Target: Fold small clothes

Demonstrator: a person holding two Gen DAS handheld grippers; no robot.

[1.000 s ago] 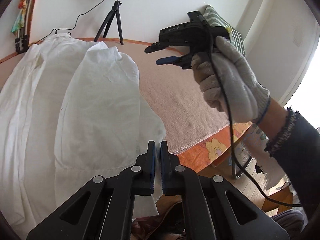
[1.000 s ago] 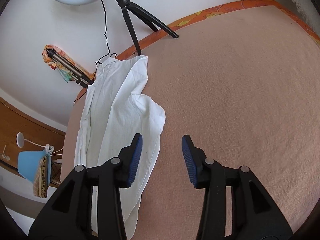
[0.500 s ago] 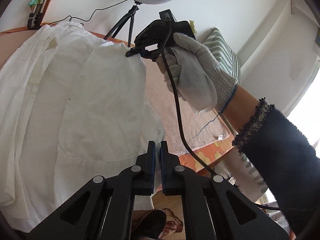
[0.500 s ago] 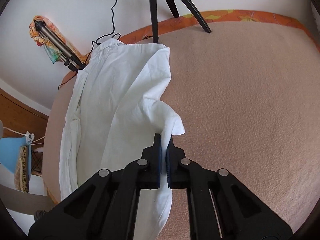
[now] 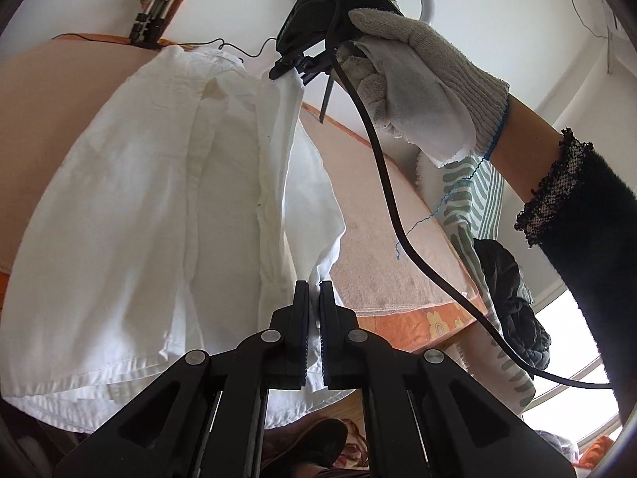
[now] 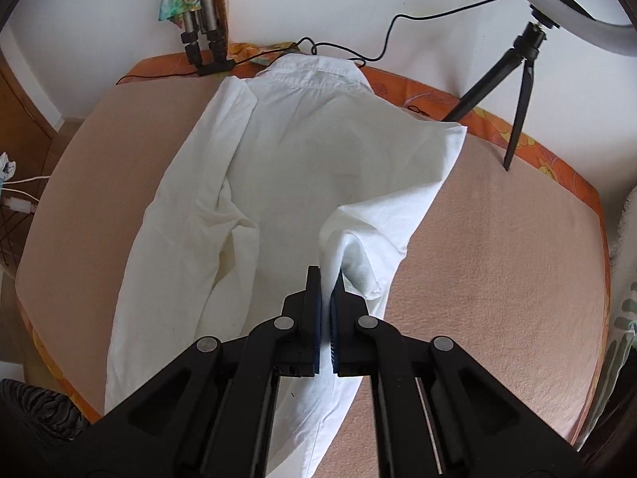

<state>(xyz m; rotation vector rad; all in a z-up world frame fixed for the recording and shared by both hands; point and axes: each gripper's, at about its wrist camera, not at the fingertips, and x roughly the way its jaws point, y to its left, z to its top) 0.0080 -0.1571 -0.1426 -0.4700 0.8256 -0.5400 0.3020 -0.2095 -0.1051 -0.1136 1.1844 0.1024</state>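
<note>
A white collared shirt point(image 5: 167, 215) point(image 6: 302, 167) lies spread on the pink blanket point(image 6: 497, 279), collar toward the far wall. My left gripper point(image 5: 314, 285) is shut on the shirt's right edge near the hem. My right gripper point(image 6: 327, 273) is shut on a fold of the same side higher up, lifting it off the blanket. In the left wrist view the right gripper point(image 5: 296, 73) shows in a gloved hand point(image 5: 418, 91), pinching the cloth's upper edge. The raised flap hangs between both grippers over the shirt's body.
A ring light on a black tripod point(image 6: 517, 75) stands on the blanket at the far right. Folded tripod legs point(image 6: 203, 40) and a black cable point(image 6: 398, 36) lie by the wall. A striped cloth point(image 5: 473, 215) and dark garment point(image 5: 513, 306) hang off the right side.
The right gripper closed on the shirt's side edge and carried it up and leftward over the shirt. My left gripper, shut on the lower edge, moved along with it.
</note>
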